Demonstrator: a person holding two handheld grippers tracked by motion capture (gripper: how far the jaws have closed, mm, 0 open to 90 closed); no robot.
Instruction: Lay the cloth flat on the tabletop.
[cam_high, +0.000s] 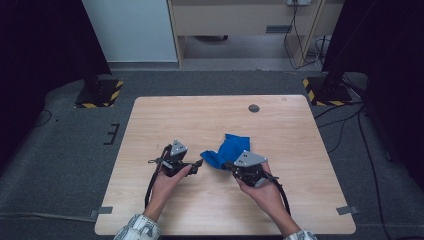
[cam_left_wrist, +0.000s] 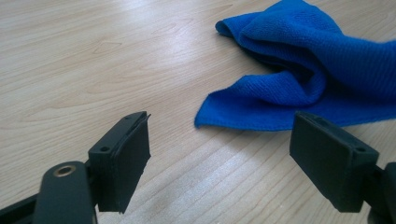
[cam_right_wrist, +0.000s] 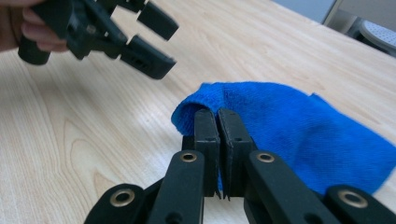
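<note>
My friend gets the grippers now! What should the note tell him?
Right gripper: shut on the blue cloth, pinching a fold at its edge.
Left gripper: open, holding nothing, just short of the cloth's near corner.
The cloth lies crumpled near the middle of the wooden table.
Done: one side gripped.
Left: probably grab the free corner with the left gripper, then spread or fold the cloth.

blue cloth (cam_high: 227, 150), black fingers (cam_right_wrist: 207, 135) — pale wood table (cam_high: 200, 115)

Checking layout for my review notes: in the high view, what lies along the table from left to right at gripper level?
Left hand-held gripper → blue cloth → right hand-held gripper, shut on the cloth's edge.
</note>
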